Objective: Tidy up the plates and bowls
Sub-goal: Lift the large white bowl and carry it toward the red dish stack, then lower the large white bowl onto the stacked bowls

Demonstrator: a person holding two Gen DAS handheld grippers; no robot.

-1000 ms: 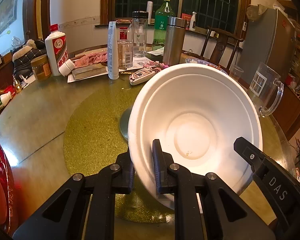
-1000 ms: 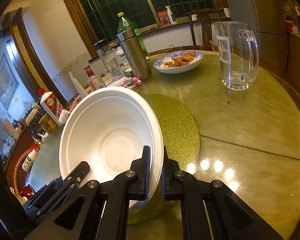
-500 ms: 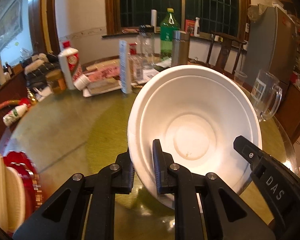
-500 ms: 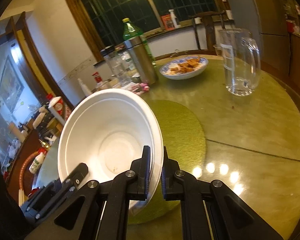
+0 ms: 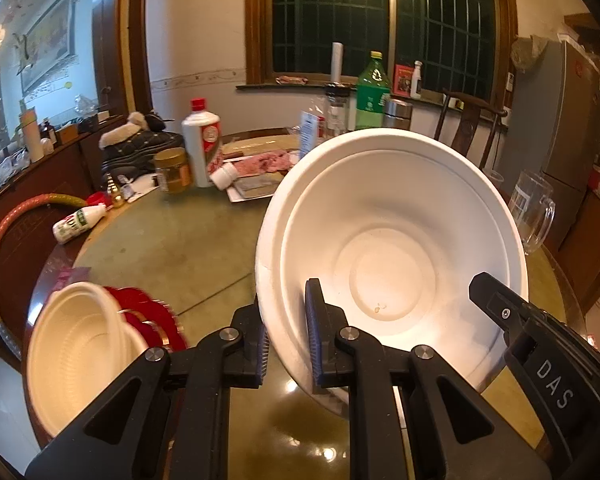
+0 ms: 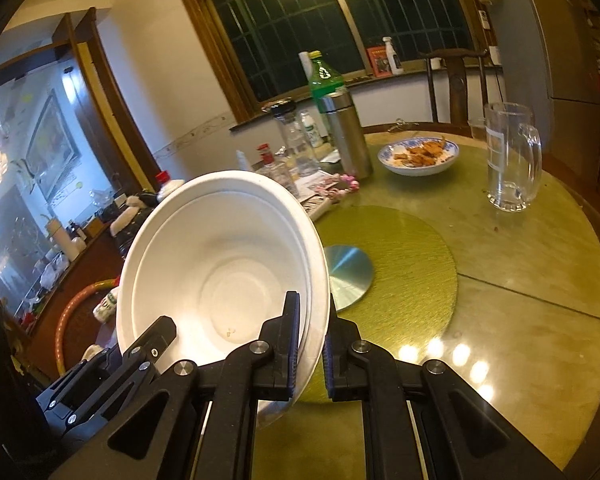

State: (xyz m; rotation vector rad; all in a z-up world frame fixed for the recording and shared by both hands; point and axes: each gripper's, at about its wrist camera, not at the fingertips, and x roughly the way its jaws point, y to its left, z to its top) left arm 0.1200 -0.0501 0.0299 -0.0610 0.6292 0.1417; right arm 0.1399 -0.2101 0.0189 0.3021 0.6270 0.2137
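A large white bowl (image 5: 392, 248) is held in the air above the round table by both grippers. My left gripper (image 5: 286, 312) is shut on its left rim. My right gripper (image 6: 310, 320) is shut on its right rim; the bowl (image 6: 220, 264) tilts toward the cameras. The right gripper (image 5: 496, 300) shows at the bowl's right edge in the left wrist view, and the left gripper (image 6: 156, 336) shows in the right wrist view. A cream bowl (image 5: 76, 352) rests on red plates (image 5: 148, 316) at the table's left edge.
Bottles, a jar (image 5: 174, 170), a steel flask (image 6: 346, 136) and papers crowd the far side. A blue-rimmed dish of food (image 6: 418, 156) and a glass mug (image 6: 508, 156) stand at the right. A round metal disc (image 6: 348, 276) lies on the gold mat (image 6: 404, 256).
Both grippers have lifted the white bowl and carried it left. The metal disc it covered now shows, and the cream bowl on the red plates has come into view.
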